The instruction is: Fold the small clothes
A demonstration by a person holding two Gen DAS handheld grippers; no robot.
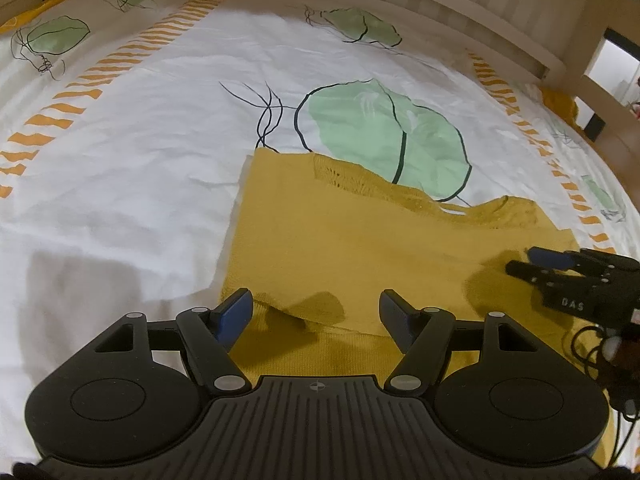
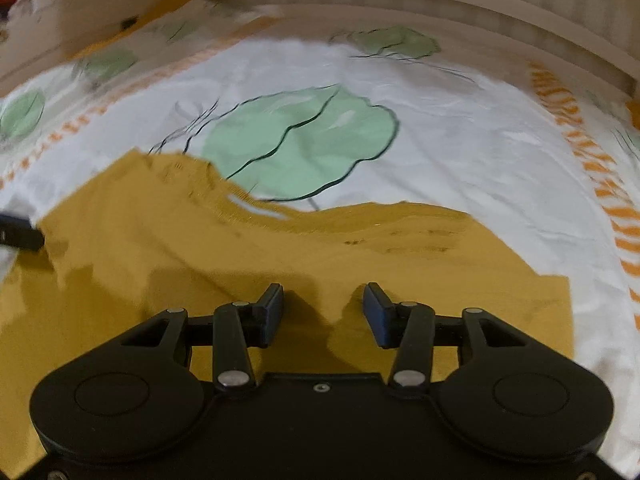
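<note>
1. The mustard garment [image 1: 340, 248] is matt knit cloth, with an open lacy weave along its upper edge.
2. The bedsheet [image 1: 160, 128] is smooth, faintly creased printed cotton-like cloth.
3. The left gripper [image 1: 316, 312] is matt black plastic with shiny metal pins and blue pads.
4. The bed frame [image 1: 520, 12], upper right, looks like pale wood.

My right view is smeared with motion blur; the yellow garment [image 2: 280, 264] runs off its left edge, near hem hidden behind my right claw [image 2: 323, 314].

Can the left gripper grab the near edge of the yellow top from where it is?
Probably yes. The left gripper is open right over the yellow top, whose folded near edge lies between its fingers, and nothing blocks it.
</note>
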